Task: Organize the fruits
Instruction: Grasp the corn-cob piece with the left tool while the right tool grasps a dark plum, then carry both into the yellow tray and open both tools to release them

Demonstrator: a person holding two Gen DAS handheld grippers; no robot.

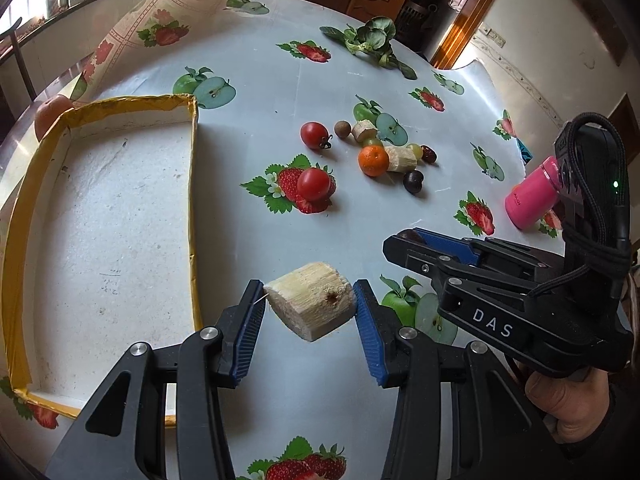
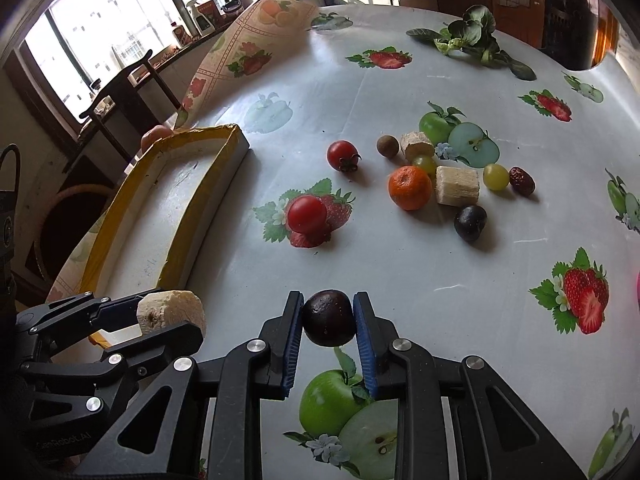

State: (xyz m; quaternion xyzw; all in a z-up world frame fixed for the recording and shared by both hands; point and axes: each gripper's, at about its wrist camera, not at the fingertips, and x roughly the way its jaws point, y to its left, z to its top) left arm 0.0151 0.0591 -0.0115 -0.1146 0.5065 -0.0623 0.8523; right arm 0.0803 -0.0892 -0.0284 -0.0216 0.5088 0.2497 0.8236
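My left gripper (image 1: 310, 306) is shut on a pale sugarcane chunk (image 1: 311, 300), held above the table just right of the white foam tray (image 1: 100, 216) with yellow taped rim. My right gripper (image 2: 327, 316) is shut on a dark plum (image 2: 329, 317), above the table to the right of the left gripper; it also shows in the left wrist view (image 1: 412, 240). Loose fruit lies mid-table: two cherry tomatoes (image 1: 314, 135) (image 1: 313, 184), a tangerine (image 1: 373, 160), sugarcane pieces (image 1: 400, 157), a longan (image 1: 343, 128), a grape (image 1: 416, 149), a jujube (image 1: 429, 154), another dark plum (image 1: 413, 182).
Leafy greens (image 1: 370, 38) lie at the far side of the table. A pink bottle (image 1: 530, 200) lies at the right. An orange-red fruit (image 1: 50, 114) sits behind the tray. The tablecloth corner (image 1: 160, 24) is folded up at the back left. A chair (image 2: 124, 96) stands by the window.
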